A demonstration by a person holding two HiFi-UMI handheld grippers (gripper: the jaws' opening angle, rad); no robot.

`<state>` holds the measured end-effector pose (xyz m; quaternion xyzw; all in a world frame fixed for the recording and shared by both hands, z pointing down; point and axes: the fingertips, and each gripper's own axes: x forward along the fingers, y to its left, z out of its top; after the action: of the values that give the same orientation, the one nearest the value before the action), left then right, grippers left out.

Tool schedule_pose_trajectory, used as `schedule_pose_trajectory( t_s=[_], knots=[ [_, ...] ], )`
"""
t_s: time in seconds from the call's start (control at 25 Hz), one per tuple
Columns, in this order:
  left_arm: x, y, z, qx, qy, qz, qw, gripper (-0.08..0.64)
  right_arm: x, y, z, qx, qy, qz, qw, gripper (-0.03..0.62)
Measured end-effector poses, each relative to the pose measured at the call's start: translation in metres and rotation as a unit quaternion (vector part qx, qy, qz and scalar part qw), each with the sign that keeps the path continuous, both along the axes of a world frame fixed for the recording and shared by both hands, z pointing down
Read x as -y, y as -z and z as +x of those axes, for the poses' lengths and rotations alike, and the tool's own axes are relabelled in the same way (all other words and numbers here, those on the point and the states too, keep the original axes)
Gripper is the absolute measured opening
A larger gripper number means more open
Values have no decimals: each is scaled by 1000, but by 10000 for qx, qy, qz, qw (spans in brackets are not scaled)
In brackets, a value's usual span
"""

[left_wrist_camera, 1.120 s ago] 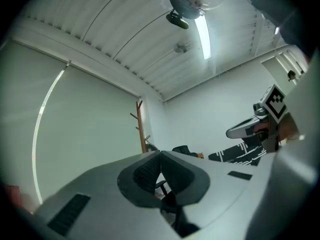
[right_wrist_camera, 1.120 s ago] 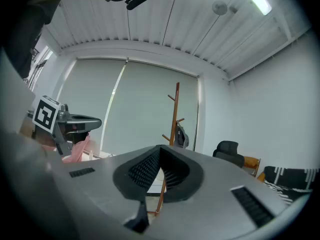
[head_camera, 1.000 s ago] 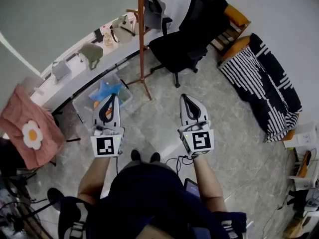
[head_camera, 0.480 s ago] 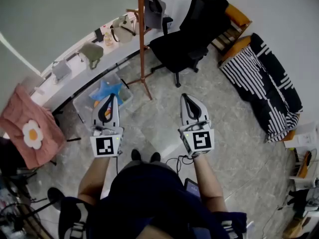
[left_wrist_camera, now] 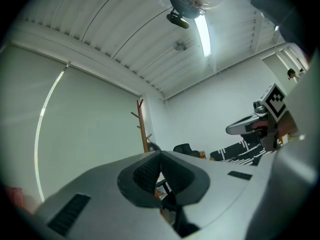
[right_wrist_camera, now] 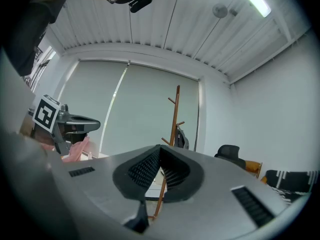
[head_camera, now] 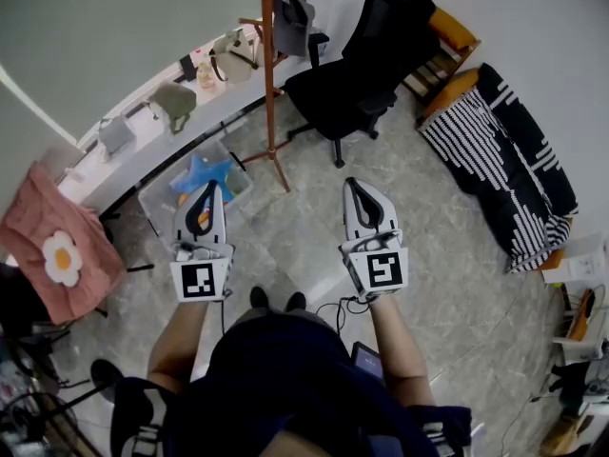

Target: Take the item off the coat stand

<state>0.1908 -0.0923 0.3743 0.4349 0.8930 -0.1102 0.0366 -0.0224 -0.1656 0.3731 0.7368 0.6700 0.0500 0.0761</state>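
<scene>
Slightly leftward since the earlier frame, the left gripper (head_camera: 211,188) hovers above the floor, jaws together and empty. Ahead, a grey bag (head_camera: 292,17) hangs lengthwise down the wooden coat stand (head_camera: 269,84) from an upper peg, its top cut off and its details unclear. The right gripper (head_camera: 351,185) is likewise closed and empty.

The coat stand (head_camera: 269,84) stands on the floor before the counter (head_camera: 143,148), with an item (head_camera: 289,9) hung on it. A chair (head_camera: 366,55) is to the stand's right, a bin (head_camera: 195,181) to its left, and a couch (head_camera: 495,160) at far right.
</scene>
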Motion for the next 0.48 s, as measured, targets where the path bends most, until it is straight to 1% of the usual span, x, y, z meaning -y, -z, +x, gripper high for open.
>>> schedule_pose_trajectory(
  t_s=[0.16, 0.2, 0.24, 0.28, 0.32, 0.48],
  knots=[
    [1, -1, 1, -4, -4, -18, 10000, 26, -2, 1, 1, 19, 105, -8, 9999, 20],
    [1, -1, 1, -14, -4, -11, 10000, 25, -3, 1, 1, 7, 126, 7, 9999, 29],
    [1, -2, 1, -29, -3, -3, 10000, 26, -4, 2, 0, -3, 141, 18, 9999, 65],
    [1, -2, 1, -42, 0, 4, 10000, 26, -5, 2, 0, -4, 158, 28, 9999, 121],
    [1, -2, 1, -46, 3, 8, 10000, 26, -6, 3, -1, 8, 176, 36, 9998, 152],
    [-1, -1, 1, -10, 30, -7, 10000, 26, -11, 3, -1, 8, 237, 25, 9997, 173]
  ],
)
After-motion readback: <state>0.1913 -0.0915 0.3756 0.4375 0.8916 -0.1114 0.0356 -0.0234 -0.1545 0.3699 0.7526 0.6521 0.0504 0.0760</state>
